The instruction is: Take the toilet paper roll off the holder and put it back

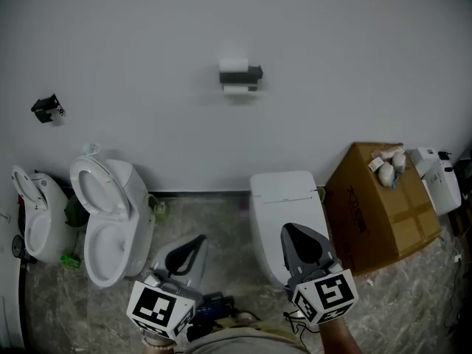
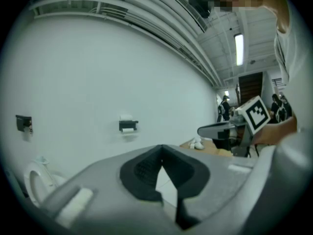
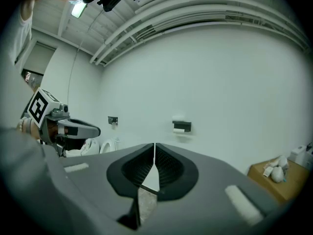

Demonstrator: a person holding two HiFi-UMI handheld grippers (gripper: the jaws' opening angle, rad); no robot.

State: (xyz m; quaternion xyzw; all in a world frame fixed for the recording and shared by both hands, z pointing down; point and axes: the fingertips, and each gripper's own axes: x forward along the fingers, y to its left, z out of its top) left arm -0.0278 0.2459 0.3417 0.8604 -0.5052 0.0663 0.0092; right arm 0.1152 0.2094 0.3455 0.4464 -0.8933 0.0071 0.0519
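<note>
Toilet paper roll (image 1: 236, 90) is seated on the wall holder (image 1: 249, 74), well apart from both grippers. Removal is judged not yet begun. Left gripper (image 1: 198, 240) and right gripper (image 1: 296, 233) are pressed together, empty, above the floor (image 1: 228, 223).

Dim, flat light; ceiling lamp (image 2: 239, 48) glares; fisheye edges dark, seemingly soft.

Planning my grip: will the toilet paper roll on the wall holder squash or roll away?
The toilet paper roll looks like plain white paper, so probably light and easily dented. Being round, it may roll if set down.
</note>
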